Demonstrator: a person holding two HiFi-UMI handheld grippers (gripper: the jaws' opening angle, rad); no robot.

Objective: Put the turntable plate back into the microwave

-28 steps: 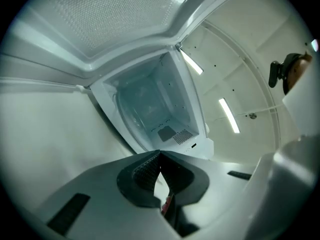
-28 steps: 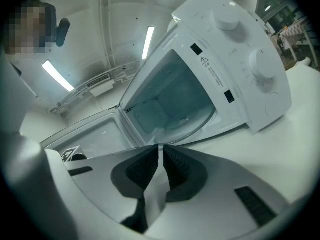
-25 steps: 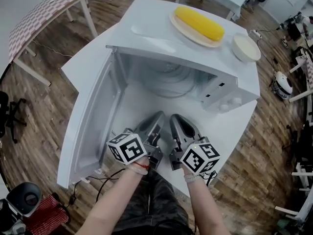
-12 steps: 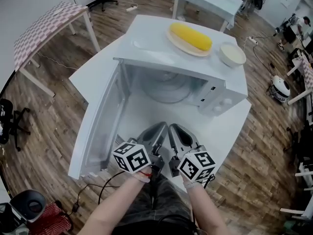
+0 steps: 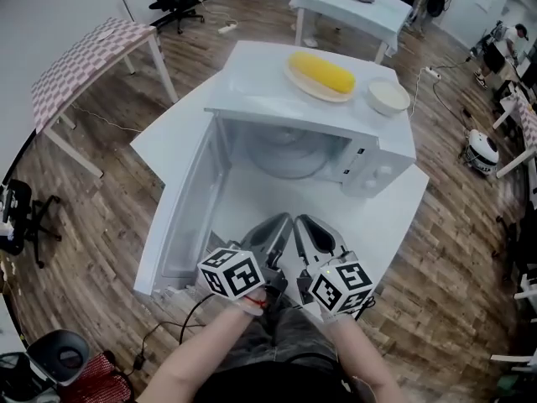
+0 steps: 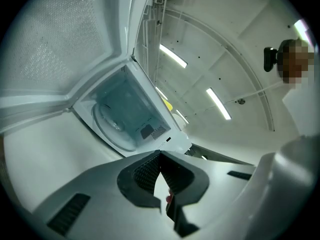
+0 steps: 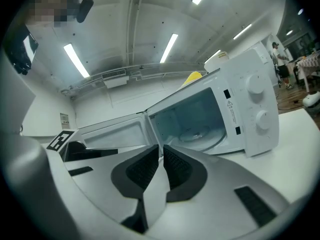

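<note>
Microwave (image 5: 369, 154) sits on white tabletop (image 5: 394, 221), door (image 5: 180, 217) swung wide open to the left. Turntable plate (image 5: 289, 154) is inside the cavity, lying flat on the floor of it, clear glass. Seen through the open front in the left gripper view as a round disc (image 6: 112, 124), and in the right gripper view too (image 7: 200, 133).

Left gripper (image 5: 281, 222) and right gripper (image 5: 304, 222) are side by side in front of the open microwave, close to the near tabletop edge, both pointing at the cavity and well apart from the plate. Left jaws are closed together at the tips, nothing between them (image 6: 160, 154). Right jaws are also together, only a thin slit shows, nothing held (image 7: 161, 149). Marker cubes sit at the back of each, near the person's wrists.

On top of the microwave: corn (image 5: 323, 71) on a flat dish (image 5: 302, 85), and a small white bowl (image 5: 388, 96) just beside it on the right. Corn tip shows yellow over the microwave top in the right gripper view (image 7: 192, 76).

Wood floor (image 5: 109, 183) all around.
</note>
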